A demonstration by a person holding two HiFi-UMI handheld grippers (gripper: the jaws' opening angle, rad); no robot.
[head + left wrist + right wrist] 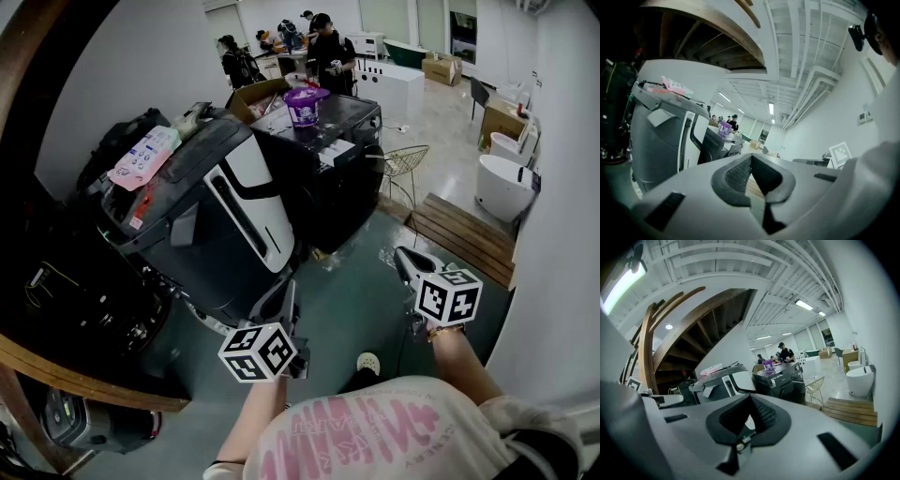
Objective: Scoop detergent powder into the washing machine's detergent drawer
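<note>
both tongs are closed and hold nothing. the left gripper (279, 302) and the right gripper (407, 261) hang low, not touching any machine. the grey washing machine (220, 220) stands ahead on the left, with a pink packet (142, 157) on top. a purple tub (306, 103) stands on the dark machine (347, 159) behind it.
</note>
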